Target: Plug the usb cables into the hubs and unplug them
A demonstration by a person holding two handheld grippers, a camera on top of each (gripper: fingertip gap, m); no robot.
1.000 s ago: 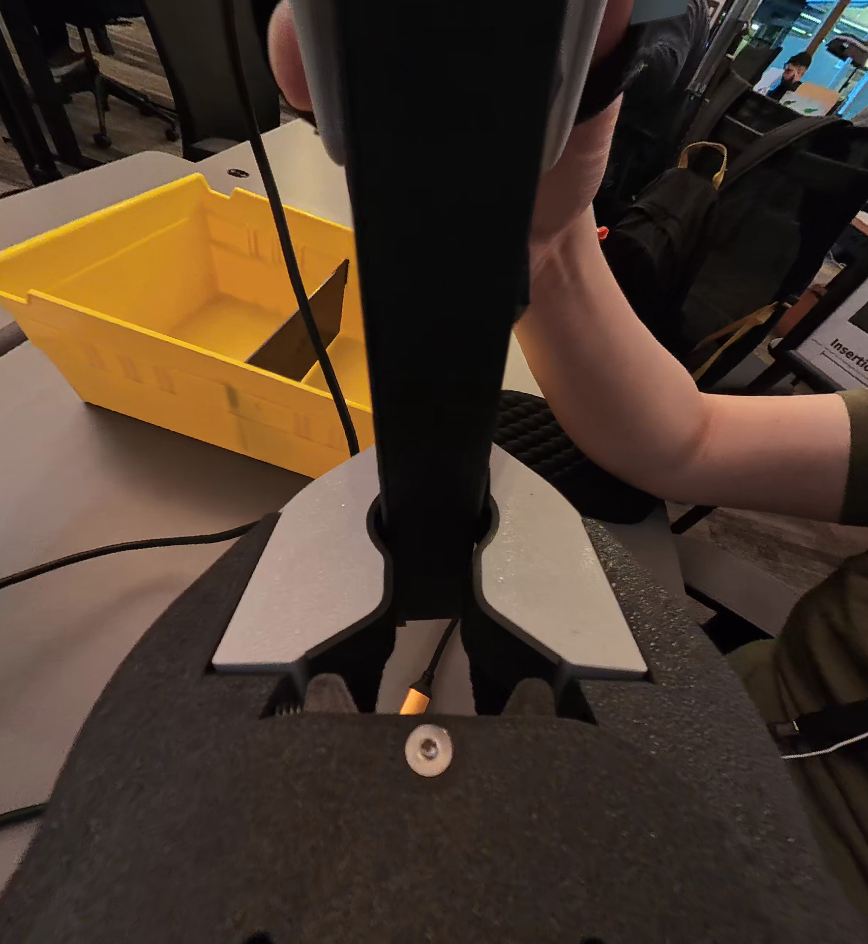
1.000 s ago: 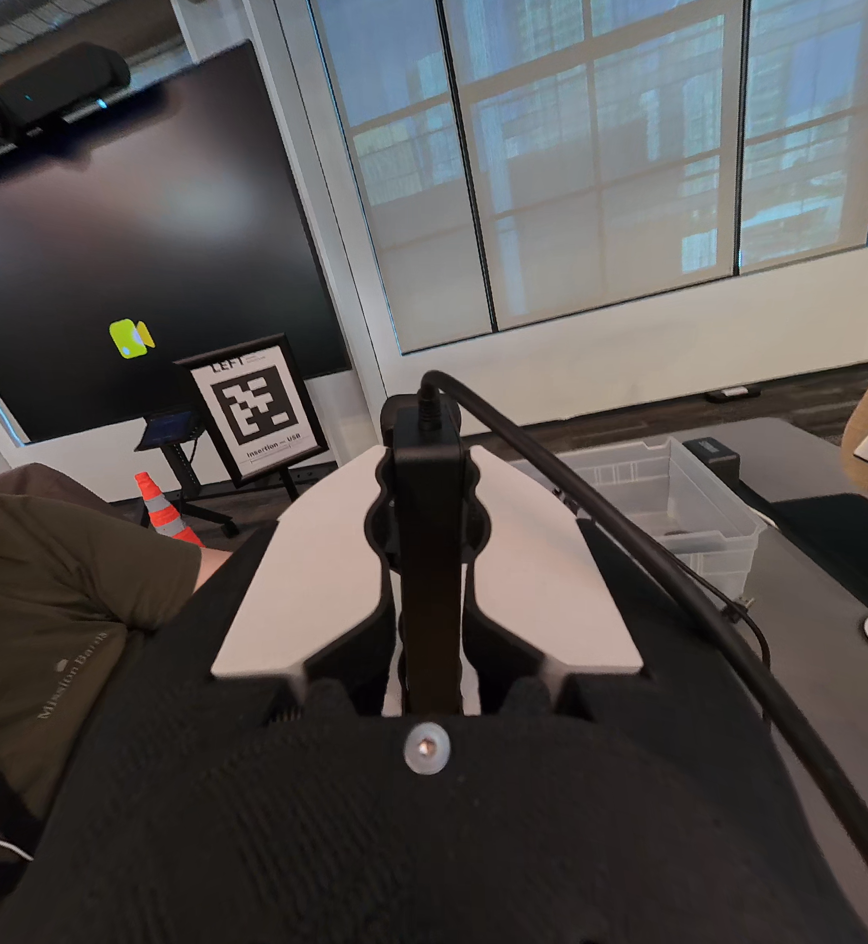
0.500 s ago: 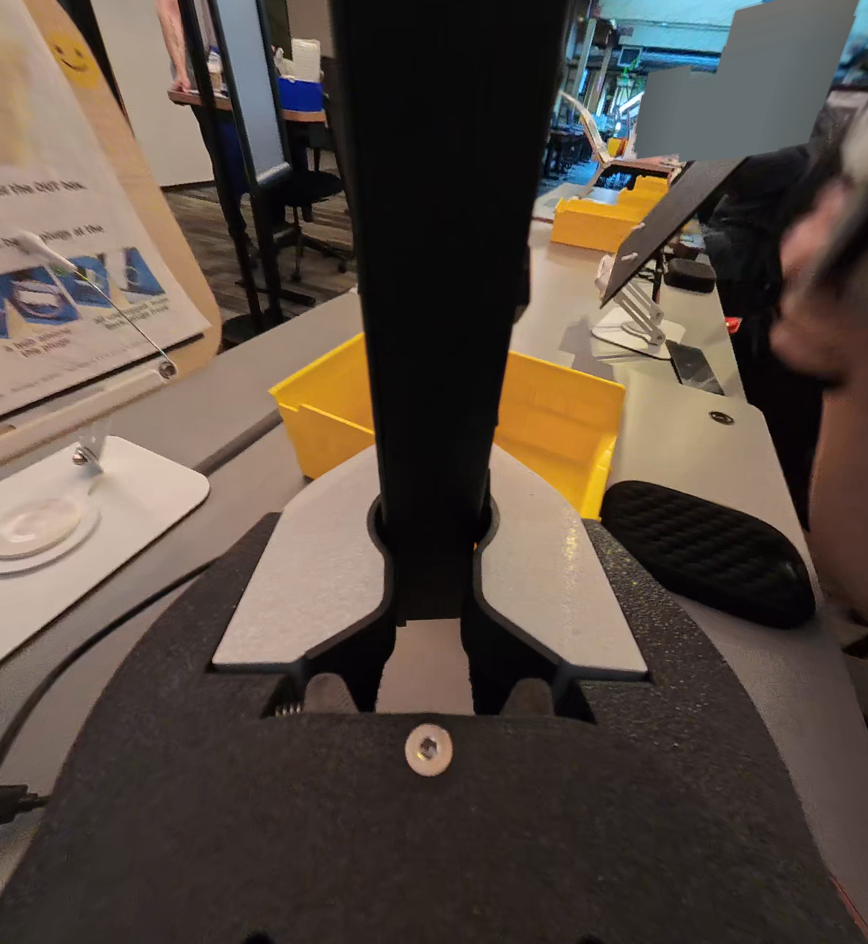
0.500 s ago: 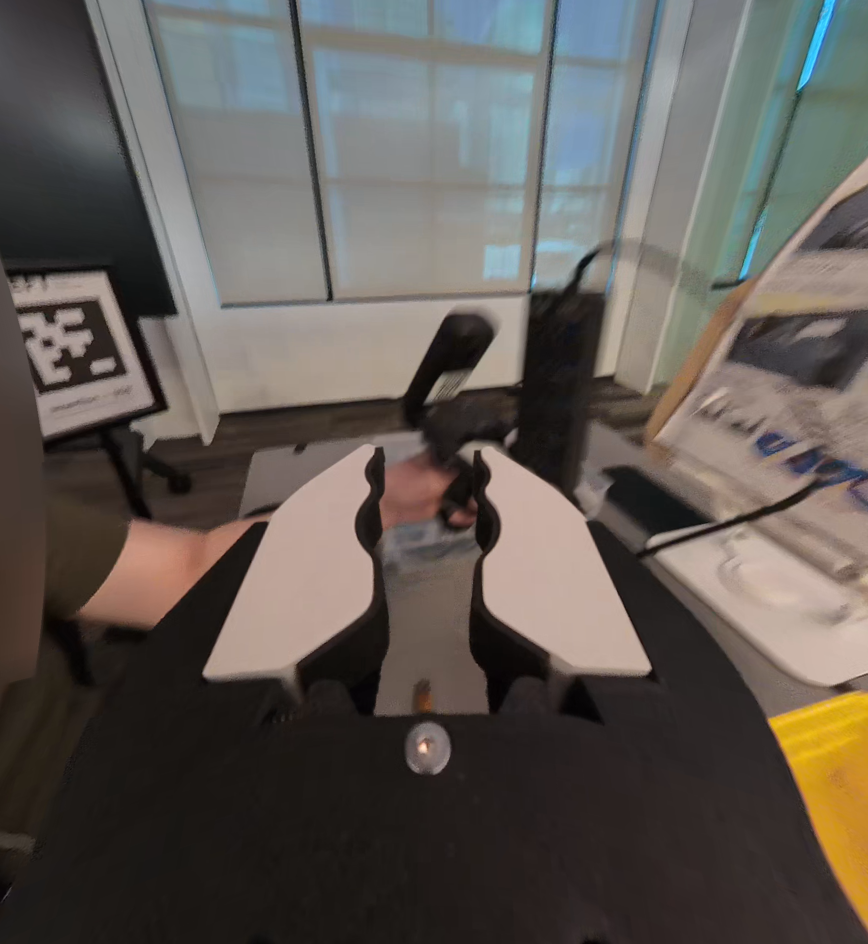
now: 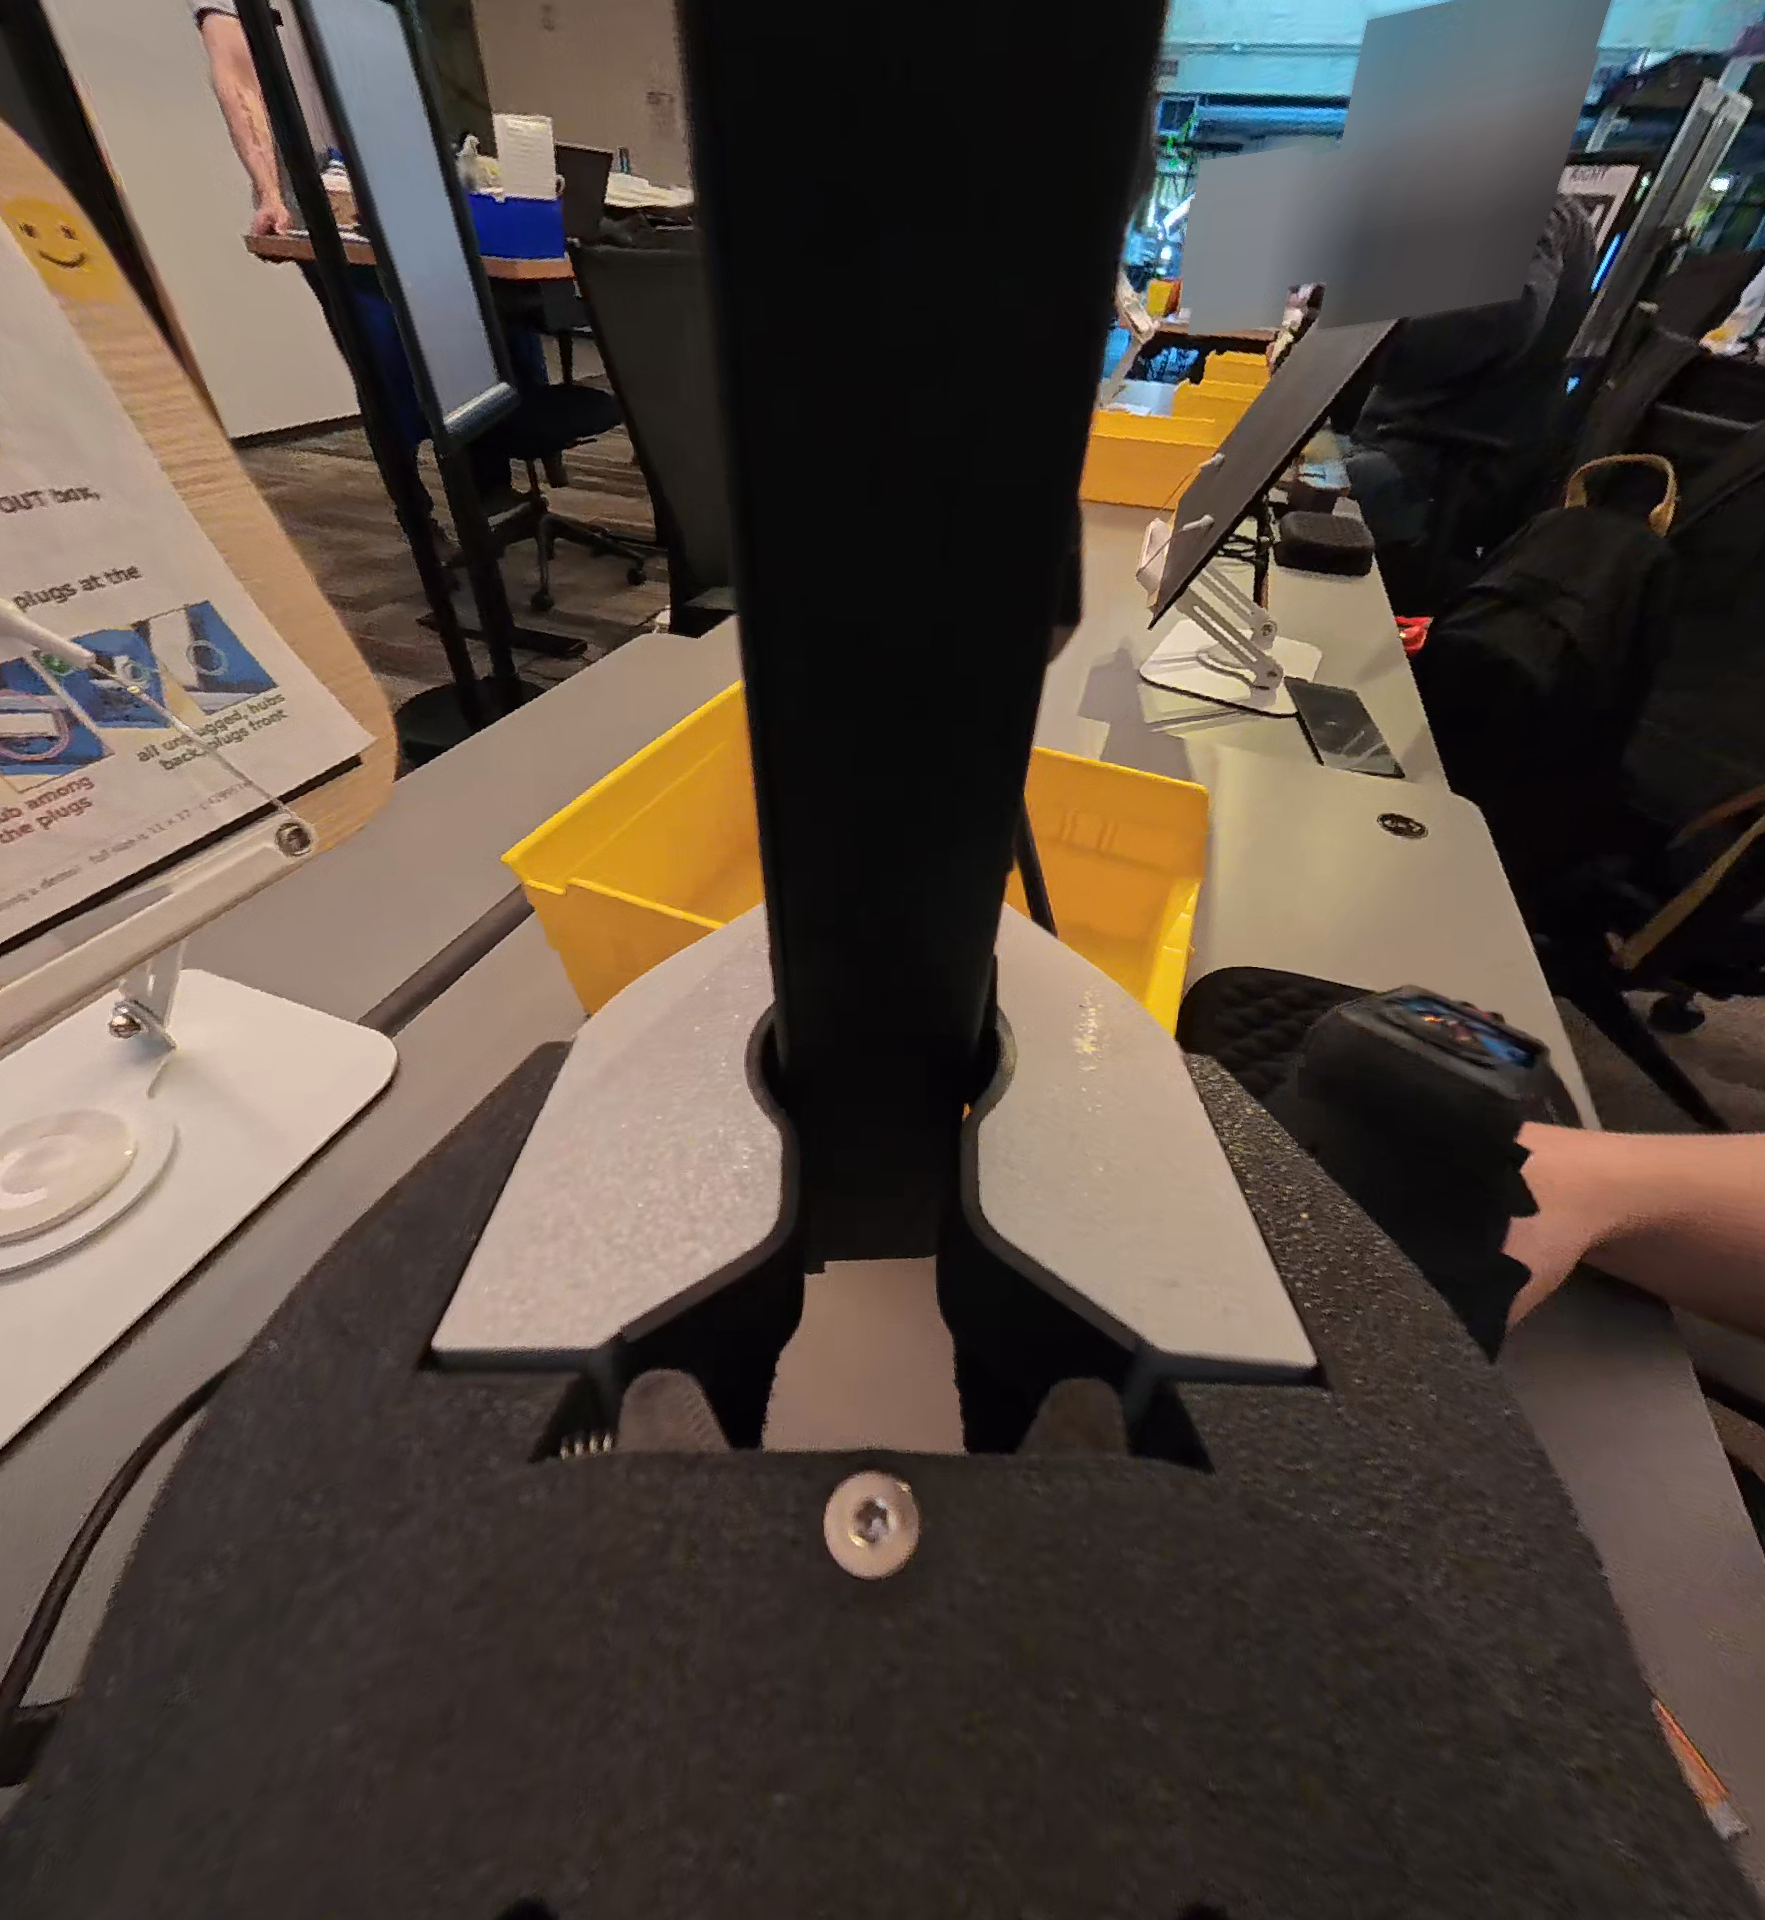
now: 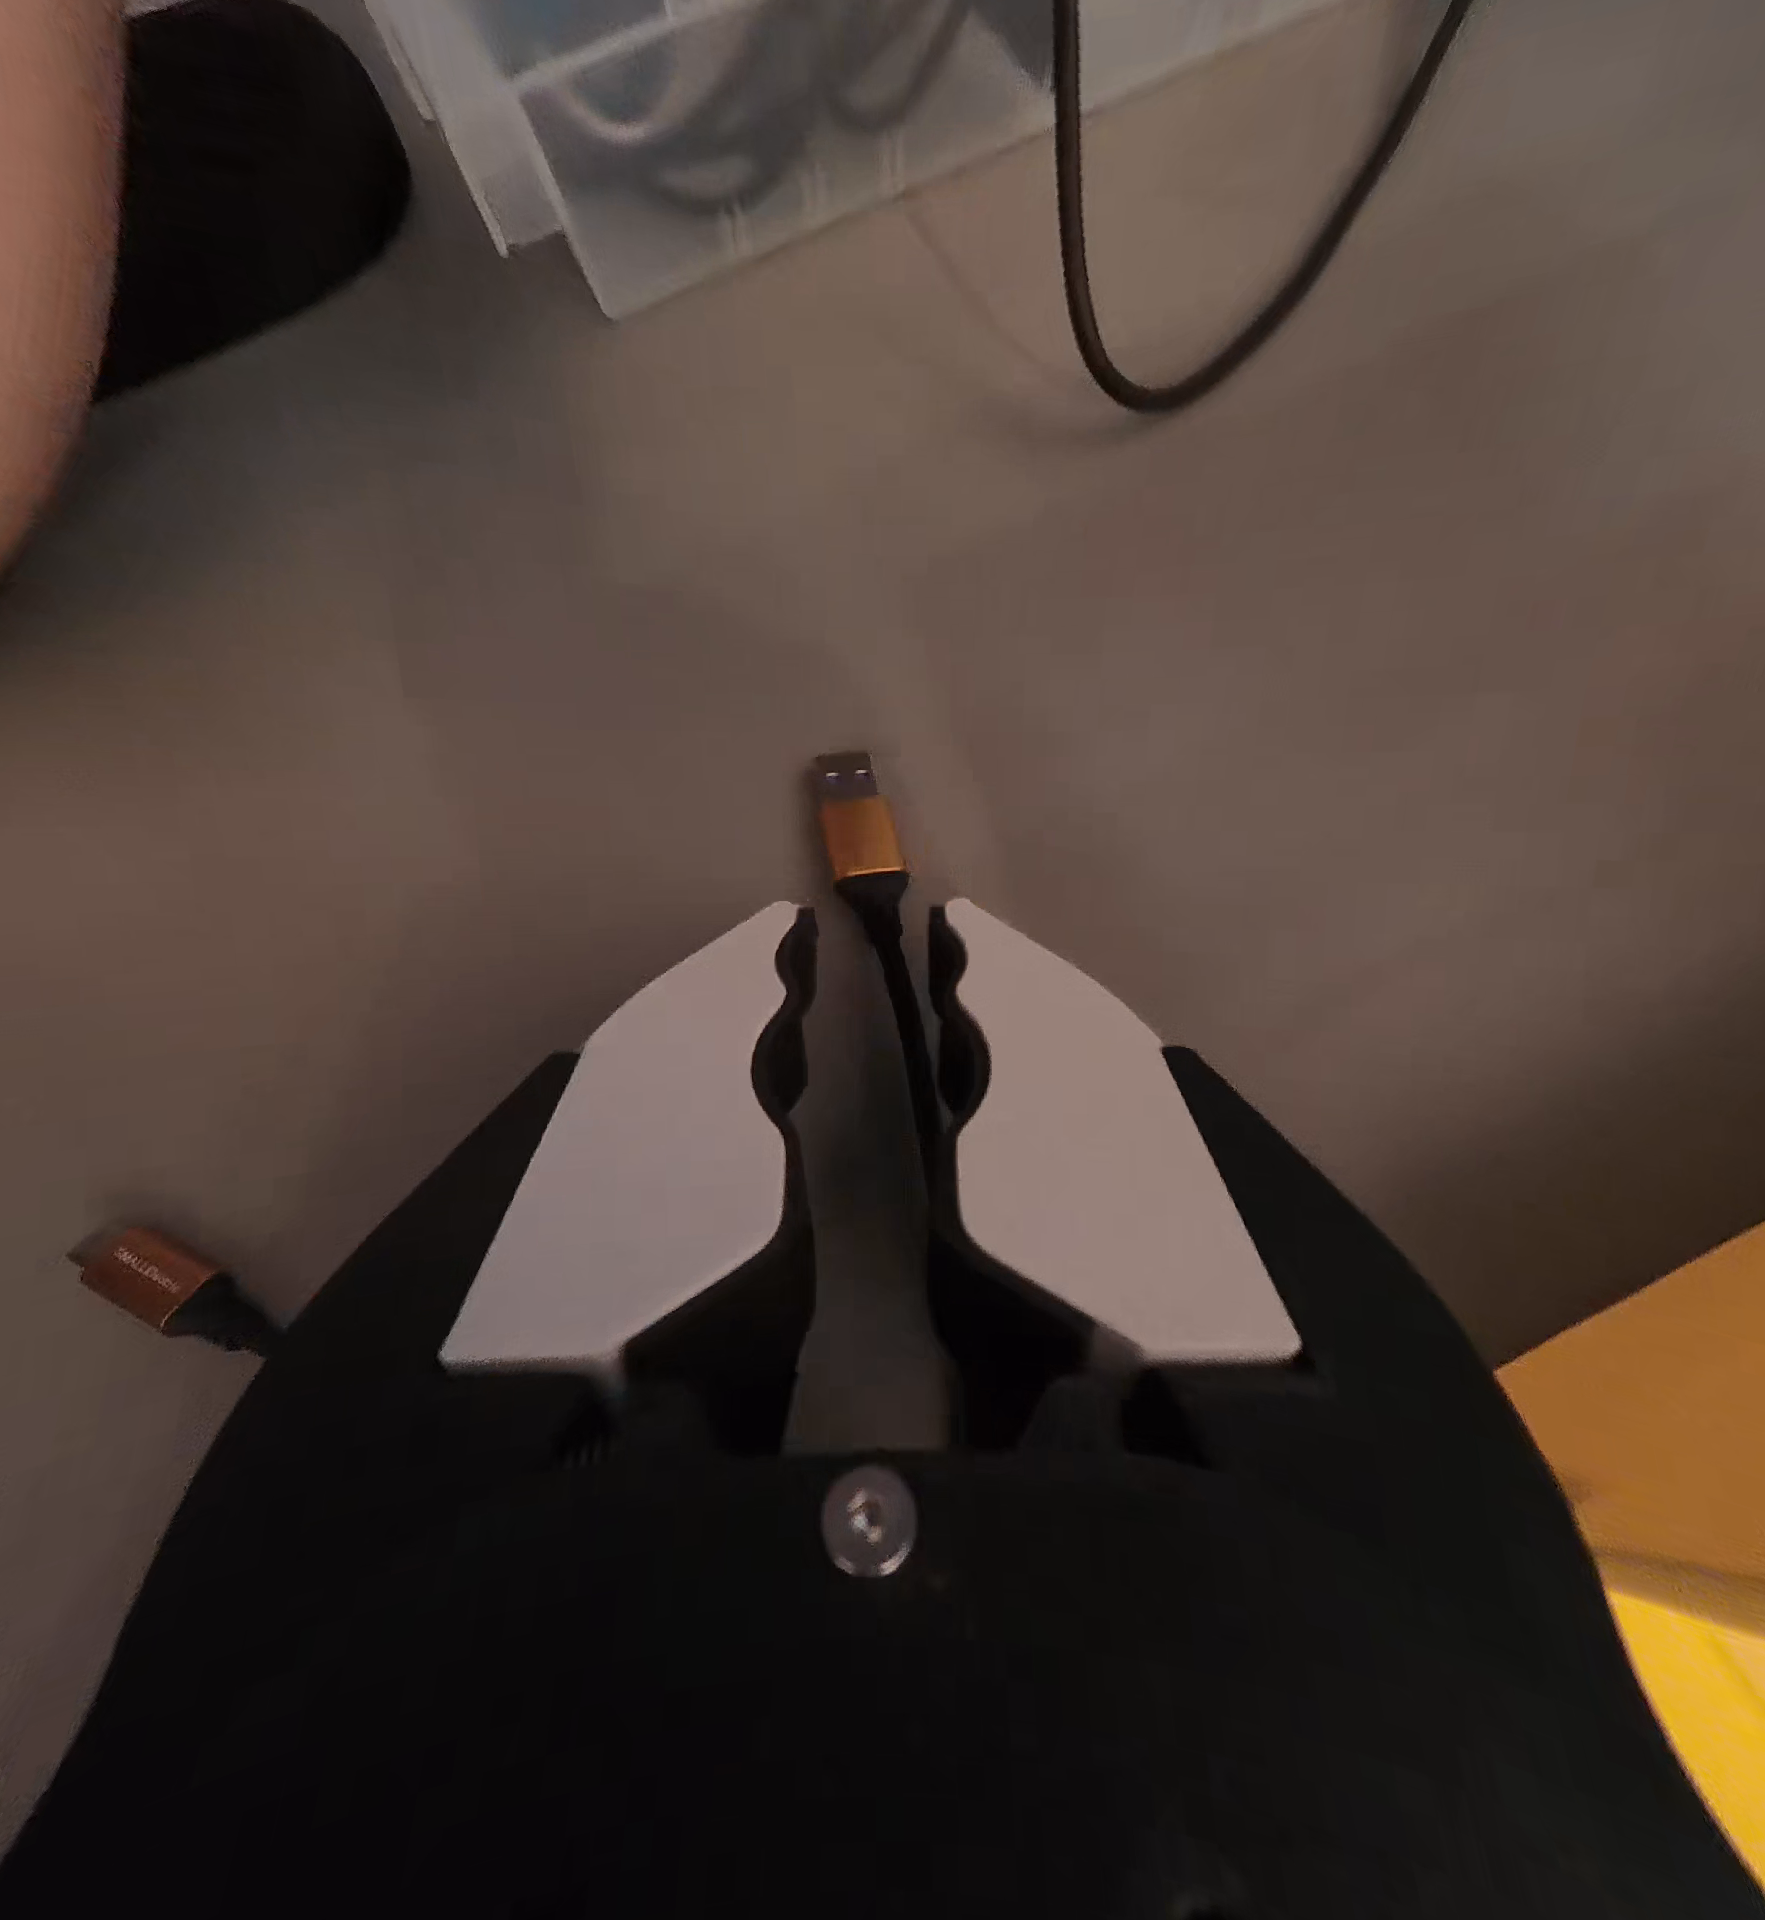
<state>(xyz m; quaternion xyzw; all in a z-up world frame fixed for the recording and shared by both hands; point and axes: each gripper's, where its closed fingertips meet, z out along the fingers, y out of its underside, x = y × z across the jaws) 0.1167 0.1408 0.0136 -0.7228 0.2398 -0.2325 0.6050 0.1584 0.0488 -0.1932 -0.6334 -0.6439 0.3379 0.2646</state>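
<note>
Left gripper (image 5: 878,1132): jaws clamped on a long black hub (image 5: 899,499), held upright above the grey table (image 5: 1314,894); same grip as a second ago, view swung from the person's arm toward the far edge. Right gripper (image 6: 873,925): jaws apart, nothing between the pads but a slack run of black cable; a second ago shut on a black block with a thick cable, half a second ago already empty and swinging, now tipped down over the table. USB plug (image 6: 855,821): orange collar, metal end pointing away, lying flat on the table just ahead of the right fingertips (image 6: 961,925), cable trailing back between them. Second plug (image 6: 145,1283): brown-orange, toward the near left edge, untouched. Clear bin (image 6: 712,177): at the far edge, contents blurred. Yellow bin (image 5: 1117,862): behind the hub toward the far edge. Looped black cable (image 6: 1148,384): far right. Reading: right side freed and lined up on the plug, pick-up likely next, then insertion into the held hub; port side of hub not visible.
</note>
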